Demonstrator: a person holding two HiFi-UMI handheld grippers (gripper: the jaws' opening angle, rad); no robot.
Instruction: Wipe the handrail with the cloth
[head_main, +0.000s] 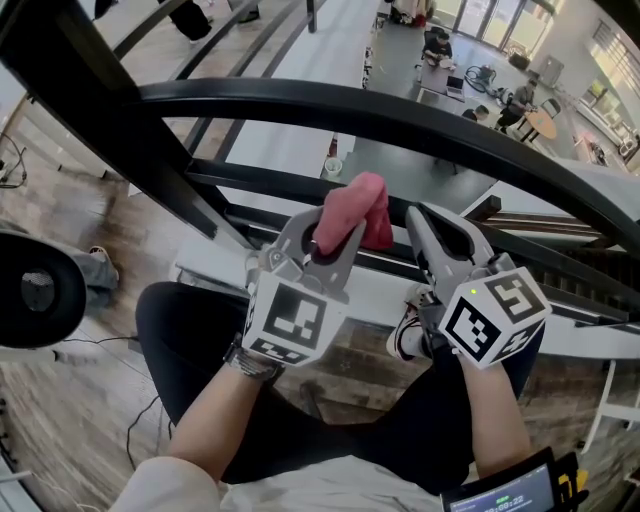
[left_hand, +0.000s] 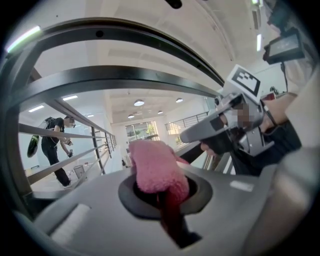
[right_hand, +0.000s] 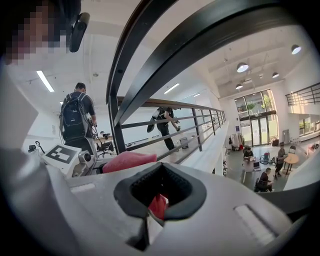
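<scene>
The black handrail (head_main: 400, 112) curves across the head view, above and beyond both grippers. My left gripper (head_main: 330, 238) is shut on a pink fluffy cloth (head_main: 356, 205), which bulges out of the top of its jaws just below the rail. In the left gripper view the cloth (left_hand: 156, 171) fills the jaw opening of the left gripper (left_hand: 165, 194), under the handrail (left_hand: 125, 80). My right gripper (head_main: 438, 232) is close on the cloth's right, jaws together. In the right gripper view its jaws (right_hand: 160, 194) are shut; a bit of red shows through their gap, and the cloth (right_hand: 129, 161) lies left.
Lower black rails (head_main: 300, 185) and a slanted post (head_main: 120, 110) run under the handrail. Beyond the railing is a drop to a lower floor with people at tables (head_main: 500, 100). A black round object (head_main: 38, 290) stands at left. Two people (right_hand: 77, 117) stand along the walkway railing.
</scene>
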